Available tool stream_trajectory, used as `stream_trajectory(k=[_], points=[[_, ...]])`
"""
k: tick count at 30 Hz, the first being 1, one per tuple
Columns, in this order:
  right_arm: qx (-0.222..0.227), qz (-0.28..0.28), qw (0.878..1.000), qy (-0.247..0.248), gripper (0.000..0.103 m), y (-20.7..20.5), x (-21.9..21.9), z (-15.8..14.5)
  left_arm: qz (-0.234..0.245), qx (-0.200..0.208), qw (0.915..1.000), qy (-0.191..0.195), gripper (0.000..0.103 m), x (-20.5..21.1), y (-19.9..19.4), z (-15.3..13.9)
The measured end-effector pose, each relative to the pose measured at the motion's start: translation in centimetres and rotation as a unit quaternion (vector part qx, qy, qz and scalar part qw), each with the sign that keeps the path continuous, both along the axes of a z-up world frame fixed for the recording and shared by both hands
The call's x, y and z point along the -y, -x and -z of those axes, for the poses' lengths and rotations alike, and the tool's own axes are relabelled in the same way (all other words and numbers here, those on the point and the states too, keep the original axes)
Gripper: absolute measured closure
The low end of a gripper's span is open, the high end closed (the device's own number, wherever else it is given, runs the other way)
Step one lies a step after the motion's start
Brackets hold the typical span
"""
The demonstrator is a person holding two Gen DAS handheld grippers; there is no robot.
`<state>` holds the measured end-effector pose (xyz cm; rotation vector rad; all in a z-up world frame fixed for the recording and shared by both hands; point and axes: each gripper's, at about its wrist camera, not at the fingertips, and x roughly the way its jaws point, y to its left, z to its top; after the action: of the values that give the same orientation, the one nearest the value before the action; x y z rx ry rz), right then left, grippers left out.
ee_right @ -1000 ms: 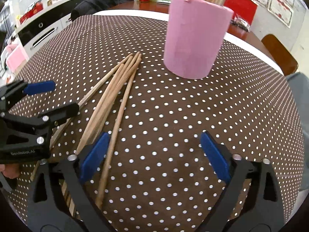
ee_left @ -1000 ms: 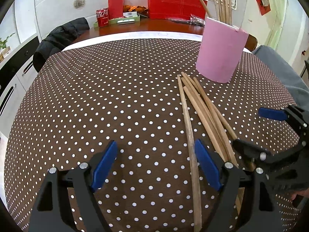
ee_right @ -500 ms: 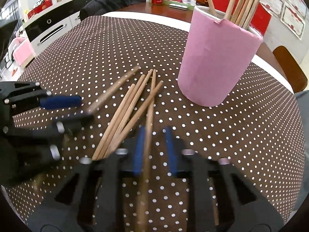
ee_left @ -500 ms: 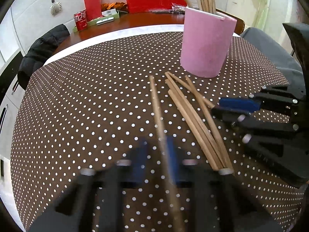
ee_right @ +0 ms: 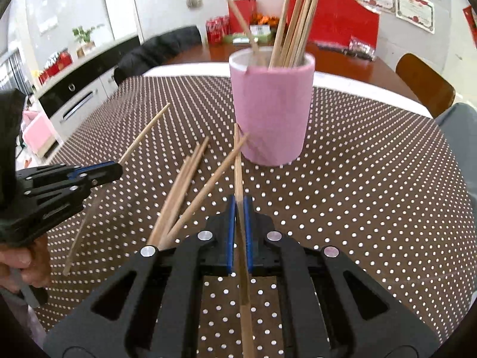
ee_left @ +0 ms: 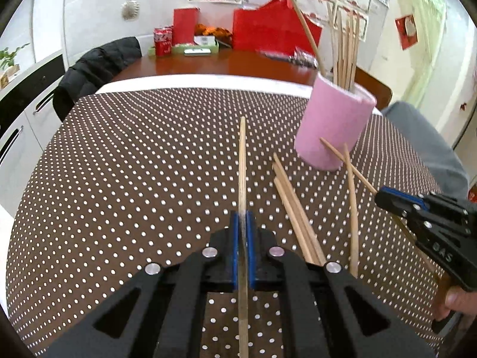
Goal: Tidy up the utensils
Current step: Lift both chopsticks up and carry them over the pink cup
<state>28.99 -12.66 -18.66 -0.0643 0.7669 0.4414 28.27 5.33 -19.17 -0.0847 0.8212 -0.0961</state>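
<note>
Left wrist view: I'm holding one chopstick (ee_left: 242, 161) clamped in the left tool (ee_left: 244, 240), jaws pinched narrow on it, tip pointing out over the dotted table (ee_left: 134, 164). Loose chopsticks (ee_left: 293, 211) are lying just right of it, pink cup (ee_left: 334, 125) beyond. I'm judging the stick needs tipping upright before it goes over the rim.

Right wrist view: right tool (ee_right: 239, 222) is gripping another chopstick (ee_right: 237, 161), its tip near the cup's base. The cup is crowded with sticks; open table is showing right of it, and the left tool is close on the left.
</note>
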Motion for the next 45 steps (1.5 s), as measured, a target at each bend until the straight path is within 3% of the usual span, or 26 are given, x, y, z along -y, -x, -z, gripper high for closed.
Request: stream_trajectory(k=[7, 13, 16, 18, 20, 22, 24, 25, 34, 39, 45], points=[[-0.012, -0.002, 1.0, -0.017, 0.097, 0.8, 1.8, 0.0, 0.005, 0.007, 1.0, 0.0, 0.098, 0.6, 0.8, -0.5], [-0.073, -0.018, 0.996, 0.037, 0.097, 0.5, 0.1, 2.9, 0.012, -0.01, 0.9999, -0.004, 0.098, 0.8, 0.9, 0.6], [-0.083, -0.013, 0.995, 0.046, 0.096, -0.1, -0.2, 3.2, 0.016, -0.017, 0.9997, -0.005, 0.098, 1.0, 0.8, 1.0], [-0.086, -0.014, 0.994, 0.063, 0.093, -0.8, -1.0, 3.0, 0.017, -0.018, 0.9997, -0.005, 0.098, 1.1, 0.8, 1.1], [-0.089, -0.023, 0.993, 0.079, 0.081, -1.7, -2.1, 2.8, 0.016, -0.017, 0.9997, -0.005, 0.098, 1.1, 0.9, 1.0], [-0.089, -0.031, 0.991, 0.096, 0.077, -2.4, -3.4, 2.5, 0.014, -0.014, 0.9998, -0.003, 0.098, 1.0, 1.0, 0.9], [-0.084, -0.037, 0.99, 0.11, 0.078, -2.7, -4.1, 2.4, 0.011, -0.011, 0.9999, -0.001, 0.098, 0.7, 1.1, 0.6], [-0.084, -0.042, 0.99, 0.109, 0.098, -2.6, -4.1, 2.6, 0.009, -0.009, 0.9999, 0.0, 0.098, 0.6, 1.1, 0.5], [-0.037, -0.044, 0.998, -0.025, 0.097, -0.4, -1.3, 0.3, -0.013, 0.03, 0.999, 0.03, 0.098, -0.5, 1.4, -1.6], [-0.008, -0.047, 0.993, -0.105, 0.097, 0.8, 0.4, -2.1, -0.016, 0.073, 0.9961, 0.048, 0.098, -0.4, 1.7, -3.8], [0.064, -0.036, 0.984, -0.162, 0.097, 0.5, 2.8, -6.3, 0.004, 0.139, 0.9887, 0.055, 0.098, 1.1, 1.3, -7.3]])
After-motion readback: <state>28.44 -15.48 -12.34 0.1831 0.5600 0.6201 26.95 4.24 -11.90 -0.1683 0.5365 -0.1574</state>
